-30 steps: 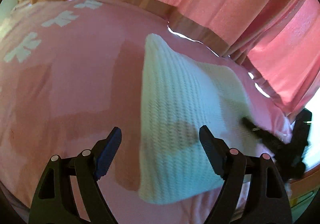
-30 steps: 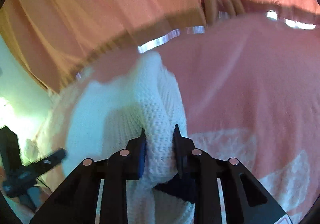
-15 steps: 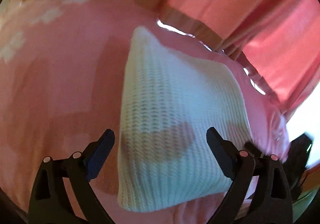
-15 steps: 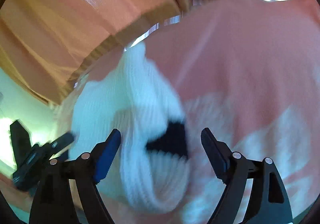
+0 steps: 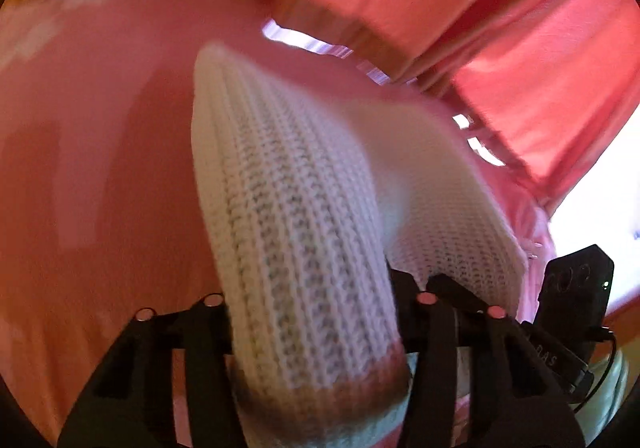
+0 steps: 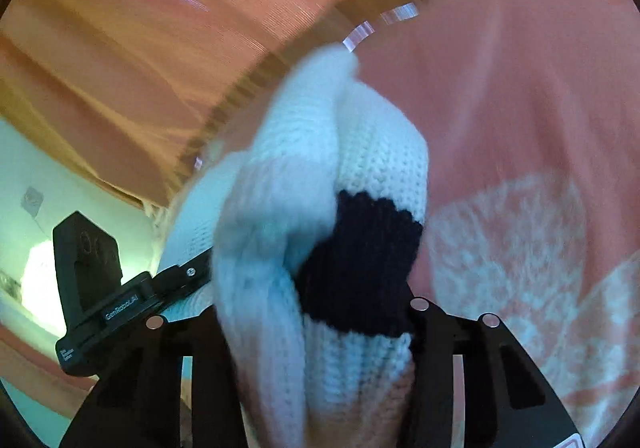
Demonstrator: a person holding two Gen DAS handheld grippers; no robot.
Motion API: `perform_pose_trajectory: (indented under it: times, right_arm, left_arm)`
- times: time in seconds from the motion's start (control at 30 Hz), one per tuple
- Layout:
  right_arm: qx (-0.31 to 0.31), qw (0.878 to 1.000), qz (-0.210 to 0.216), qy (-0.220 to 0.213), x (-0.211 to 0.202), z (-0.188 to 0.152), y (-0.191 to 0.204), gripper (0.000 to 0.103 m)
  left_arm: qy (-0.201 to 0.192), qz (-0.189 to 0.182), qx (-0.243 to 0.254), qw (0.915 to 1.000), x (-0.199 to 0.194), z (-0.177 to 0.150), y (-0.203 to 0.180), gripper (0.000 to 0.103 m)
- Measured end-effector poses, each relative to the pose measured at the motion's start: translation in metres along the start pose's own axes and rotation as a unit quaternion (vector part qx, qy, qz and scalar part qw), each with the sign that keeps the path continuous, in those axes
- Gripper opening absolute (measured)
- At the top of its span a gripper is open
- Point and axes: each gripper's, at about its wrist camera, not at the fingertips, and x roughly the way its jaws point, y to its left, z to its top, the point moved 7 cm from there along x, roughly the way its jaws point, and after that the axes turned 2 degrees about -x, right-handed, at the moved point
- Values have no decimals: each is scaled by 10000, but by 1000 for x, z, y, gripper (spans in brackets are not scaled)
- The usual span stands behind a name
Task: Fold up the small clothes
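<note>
Between both tools, over the pink bed: gripping one white knit garment.

Left tool (image 5: 308,312) pinching a thick knit fold (image 5: 288,216); right tool (image 6: 316,316) clamping the bunched end with the black patch (image 6: 360,268) at 6 o'clock. Risking slippage, uneven layers, twisting toward 12 o'clock near the curtain (image 5: 500,28).

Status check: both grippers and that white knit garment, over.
Left gripper shut on white knit garment. Right gripper shut on the same knit, by its black patch. Garment bunched above pink bedspread; nothing obstructing.
</note>
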Motion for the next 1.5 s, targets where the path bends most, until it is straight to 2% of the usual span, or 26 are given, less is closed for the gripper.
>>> perform_pose_trajectory:
  times: [0.1,0.23,0.33,0.43,0.47,0.5,0.57,0.6,0.63,0.67,0.7,0.77,0.8,0.87,0.97,1.0,1.07,1.1,1.13,1.17,1.23,1.33,1.37,1.43,1.47,1.5]
  right_arm:
    - [-424,9976,-36,-541,-35,20,41,41]
    - [-1220,9846,53,-1254,-88,47,111,41]
    - [-1645,9750,275,-1470,-102,56,154,43]
    - [-1937,9699,307,-1443,-82,59,171,52]
    - [-2001,9700,329,-1338,-68,58,170,62]
    - [-2069,9713,347,-1120,-49,55,165,65]
    - [-2209,9735,-94,-576,3,47,135,66]
    - [-2245,9729,-424,-354,22,42,118,64]
    - [-2217,9707,-915,-162,37,36,95,51]
    - [-2201,9692,-1098,-118,41,32,86,33]
    - [-2169,9705,-1044,-120,42,29,82,25]
    - [-2018,9767,-705,-203,33,22,87,19]
    - [-2057,9766,-605,-179,33,21,93,13]
    - [-2314,9717,-458,-127,38,13,112,11]
    - [-2593,9648,-434,116,63,-1,123,10]
    - [-2653,9619,-607,273,76,-6,120,6]
    - [-2485,9571,-1269,781,105,-23,79,0]
    - [-2328,9622,-1154,816,106,-29,72,0]
    - [-2143,9686,-1022,736,97,-27,71,0]
    - [-2145,9685,-1048,713,91,-25,73,0]
    - [-2349,9636,-1212,394,72,-24,84,0]
    - [-2778,9490,-1477,-183,39,-30,105,13]
    - [-2868,9444,-1569,-347,30,-30,110,22]
    - [-2970,9367,-1735,-655,14,-35,113,42]
    - [-2964,9333,-1879,-759,11,-35,112,53]
    - [-2934,9311,-2007,-818,10,-35,110,57]
  left_arm:
    - [-285,-374,327,9984,-44,26,-28,45]
    - [-829,-777,701,9910,-111,58,-49,46]
    - [-1297,-839,979,9831,-163,79,-51,48]
    - [-1538,-573,1099,9803,-180,93,-28,57]
    - [-1533,-395,1095,9813,-174,95,-13,63]
    - [-1484,-213,1103,9825,-162,96,-3,66]
    - [-1288,436,1004,9856,-126,92,46,77]
    - [-1148,739,937,9862,-106,88,70,77]
    - [-938,1265,768,9845,-85,80,104,71]
    - [-800,1628,599,9816,-77,71,129,61]
    - [-712,1681,470,9821,-73,62,144,61]
    - [-843,1318,113,9876,-85,48,156,61]
    - [-915,1301,70,9872,-91,46,154,61]
    - [-1163,1147,198,9864,-101,49,139,62]
    - [-1180,1031,480,9865,-94,46,121,66]
    - [-1121,1117,571,9857,-88,49,123,67]
    - [-778,1683,910,9784,-56,39,131,71]
    - [-578,1880,971,9757,-44,32,138,74]
    - [-548,1831,872,9777,-41,27,142,75]
    - [-655,1777,736,9791,-44,27,141,75]
    - [-757,1861,816,9762,-52,28,136,75]
    - [-1166,2291,972,9615,-76,23,123,79]
    - [-1241,2341,999,9591,-83,21,118,86]
    - [-1572,2492,1136,9488,-100,15,105,96]
    - [-1761,2632,1205,9408,-109,14,101,96]
    - [-1894,2822,1264,9320,-115,10,97,98]
